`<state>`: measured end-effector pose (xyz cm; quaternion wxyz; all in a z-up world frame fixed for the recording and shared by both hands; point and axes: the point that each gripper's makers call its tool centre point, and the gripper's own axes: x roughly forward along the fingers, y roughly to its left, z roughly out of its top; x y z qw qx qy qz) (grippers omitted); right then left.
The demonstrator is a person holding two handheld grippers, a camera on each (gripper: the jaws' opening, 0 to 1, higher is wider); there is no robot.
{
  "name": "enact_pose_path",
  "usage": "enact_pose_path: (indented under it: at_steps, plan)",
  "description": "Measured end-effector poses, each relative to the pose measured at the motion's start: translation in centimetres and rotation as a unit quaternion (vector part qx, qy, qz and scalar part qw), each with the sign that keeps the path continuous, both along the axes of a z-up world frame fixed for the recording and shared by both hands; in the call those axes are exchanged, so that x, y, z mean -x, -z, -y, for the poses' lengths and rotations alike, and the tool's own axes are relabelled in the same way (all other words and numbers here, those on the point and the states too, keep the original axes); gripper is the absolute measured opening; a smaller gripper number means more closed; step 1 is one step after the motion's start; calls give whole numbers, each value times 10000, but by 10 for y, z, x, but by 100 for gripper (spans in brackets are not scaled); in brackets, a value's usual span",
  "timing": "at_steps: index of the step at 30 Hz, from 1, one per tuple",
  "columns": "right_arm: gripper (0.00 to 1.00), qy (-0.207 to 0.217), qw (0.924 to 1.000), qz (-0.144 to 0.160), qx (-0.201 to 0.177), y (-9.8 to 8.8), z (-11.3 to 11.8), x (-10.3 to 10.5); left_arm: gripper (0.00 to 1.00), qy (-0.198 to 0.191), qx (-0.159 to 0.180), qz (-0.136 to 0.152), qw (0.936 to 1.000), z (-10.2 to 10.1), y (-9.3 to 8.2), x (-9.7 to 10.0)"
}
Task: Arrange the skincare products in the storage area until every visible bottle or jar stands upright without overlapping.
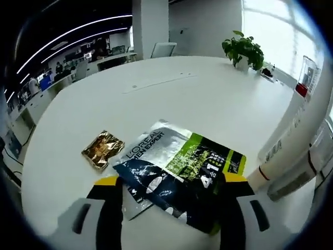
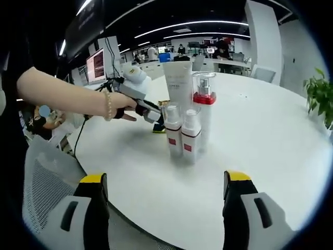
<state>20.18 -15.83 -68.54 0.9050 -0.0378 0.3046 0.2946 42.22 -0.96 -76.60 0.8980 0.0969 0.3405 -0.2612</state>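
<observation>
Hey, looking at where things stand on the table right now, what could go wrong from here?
1. The bottles stand packed tight by the tall tube; nudging one may topple the rest.
2. The left tongs sit over the flat L'Oreal sachet; it may not stand upright.
3. The gold packet lies loose and could get swept aside.

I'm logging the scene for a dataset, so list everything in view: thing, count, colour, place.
Sachet pack: one, silver, dark blue and green, flat on the table between the left tongs.
Foil packet: one, gold, beside the sachet pack.
Pump bottles: two, white with red bands, upright at the front of the cluster.
Clear bottle: one, red collar, behind them.
Tube: one, white, upright at the back.
Table: one, white.
Potted plant: one, green, far edge.
Right tongs: open, yellow-tipped.
Person's hand: holding the left tongs.
</observation>
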Motion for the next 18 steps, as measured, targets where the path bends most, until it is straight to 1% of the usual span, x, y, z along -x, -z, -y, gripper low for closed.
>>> enact_pose_path:
  at_steps: [3, 4, 5, 6, 7, 9, 13, 16, 18]
  plan:
    - [92, 5, 10000, -4, 2, 0, 0, 0, 59, 194, 20, -33, 9998, -12, 0, -4]
    - [92, 1, 10000, -5, 6, 0, 0, 0, 56, 310, 16, -46, 9995, -17, 0, -5]
    - [92, -3, 10000, -7, 7, 0, -1, 0, 55, 394, 19, -48, 9992, -11, -1, -2]
    - [92, -6, 10000, -7, 13, 0, -1, 0, 55, 419, 23, -60, 9991, -11, -2, 0]
    - [92, -9, 10000, -7, 18, 0, -1, 1, 55, 510, 14, -75, 9987, -17, -3, -1]
    - [92, -13, 10000, -4, 23, 0, -1, 0, 55, 624, 11, -115, 9980, -23, -3, 2]
    - [92, 0, 10000, 3, 21, 0, 0, 0, 56, 738, -19, -160, 9971, -39, -2, -1]
    - [92, -4, 10000, 4, 34, 1, 0, 0, 56, 757, -44, -185, 9969, -42, -1, 0]
    - [92, -2, 10000, 11, 38, 1, 0, 0, 57, 703, -50, -233, 9972, -43, 0, -1]
